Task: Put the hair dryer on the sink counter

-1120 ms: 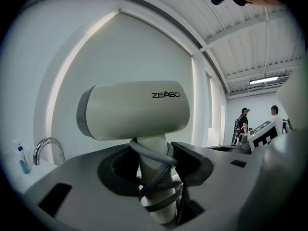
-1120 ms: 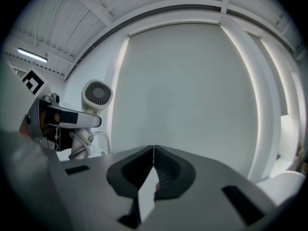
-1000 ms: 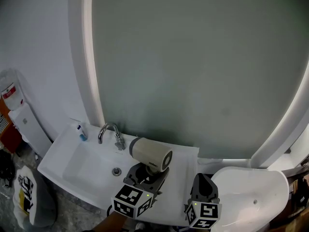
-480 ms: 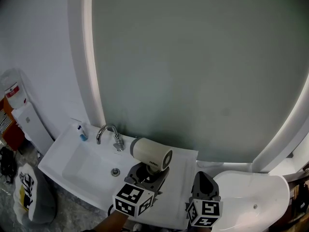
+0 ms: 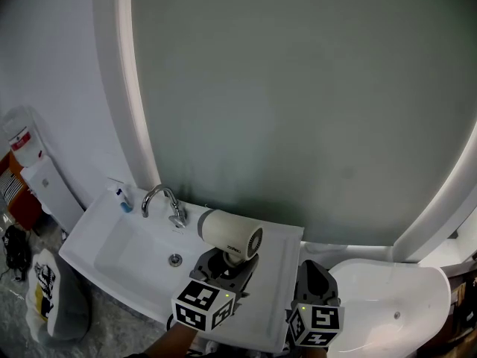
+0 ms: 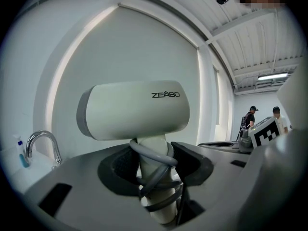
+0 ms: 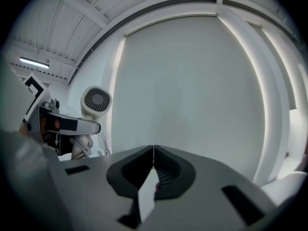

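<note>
Room: a pale washroom wall with a large arched panel (image 5: pixel 298 110), lit along its rim, stood behind a white desk (image 5: pixel 282 253); a basin (image 5: pixel 119 253) was sunk in the desk's left part.
On the desk: a faucet (image 5: pixel 160 201) stood at the back of the basin, and a small bottle (image 5: pixel 121 198) stood near the far left corner. The right part was bare.
Hair dryer: the hair dryer (image 6: pixel 134 110) was upright with its barrel lying level, over the desk's right part and just right of the faucet. It looked held off the desk, not yet set down.
Left tool: the left tool (image 6: pixel 155 165) was clenched on the dryer's handle, with the grey cord (image 6: pixel 156 177) wound round the handle between the pads.
Right tool: the right tool (image 7: pixel 153 150) had its jaws together on nothing and hung beside the left one, near the desk's right end.
Risk, slip: the pads seemed to bear partly on cord loops, so the handle could twist or slide during lowering.
Risk, topple: the heavy barrel sat high on a narrow handle, so released upright it would likely fall over.
Risk, roll: laid down too far left, it could roll toward the basin or knock the faucet.
Risk, edge: too near the front or right edge, it could drop off the desk.
Risk, snag: a loose loop might catch a jaw as the tool let go.
</note>
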Motion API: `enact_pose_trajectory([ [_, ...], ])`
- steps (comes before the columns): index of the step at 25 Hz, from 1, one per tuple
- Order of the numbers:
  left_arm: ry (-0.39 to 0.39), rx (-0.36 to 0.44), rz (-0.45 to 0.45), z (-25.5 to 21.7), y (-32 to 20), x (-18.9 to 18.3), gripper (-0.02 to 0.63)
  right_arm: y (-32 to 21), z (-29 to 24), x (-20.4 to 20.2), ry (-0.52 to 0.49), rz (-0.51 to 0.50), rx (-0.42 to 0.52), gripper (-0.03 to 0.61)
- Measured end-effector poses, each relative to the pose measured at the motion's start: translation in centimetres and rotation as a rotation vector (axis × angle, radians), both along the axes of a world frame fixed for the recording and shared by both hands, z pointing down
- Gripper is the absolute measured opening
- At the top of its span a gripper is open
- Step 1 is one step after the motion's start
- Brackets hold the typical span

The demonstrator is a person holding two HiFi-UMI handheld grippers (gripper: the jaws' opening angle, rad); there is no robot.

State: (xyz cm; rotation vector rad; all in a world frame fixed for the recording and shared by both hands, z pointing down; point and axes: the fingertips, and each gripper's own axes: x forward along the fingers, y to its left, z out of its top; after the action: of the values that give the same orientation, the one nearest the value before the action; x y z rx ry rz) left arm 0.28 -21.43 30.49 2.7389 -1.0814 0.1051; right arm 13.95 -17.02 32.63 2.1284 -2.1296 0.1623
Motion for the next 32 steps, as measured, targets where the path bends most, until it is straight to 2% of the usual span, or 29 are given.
enact_pose_trajectory([
  [10,-0.043,-0.075,-0.007,3.7,0.1,2.1,0.199,-0.1,3.4,1.8,-0.037,-0.015,-0.068,0.021],
  [25,-0.099,-0.274,-0.013,13.2,0.4,4.1,0.199,-0.1,12.3,2.3,-0.102,-0.055,-0.237,0.021],
  [32,-0.121,-0.342,-0.004,16.8,0.8,5.4,0.199,-0.2,15.6,2.9,-0.12,-0.064,-0.295,0.021],
])
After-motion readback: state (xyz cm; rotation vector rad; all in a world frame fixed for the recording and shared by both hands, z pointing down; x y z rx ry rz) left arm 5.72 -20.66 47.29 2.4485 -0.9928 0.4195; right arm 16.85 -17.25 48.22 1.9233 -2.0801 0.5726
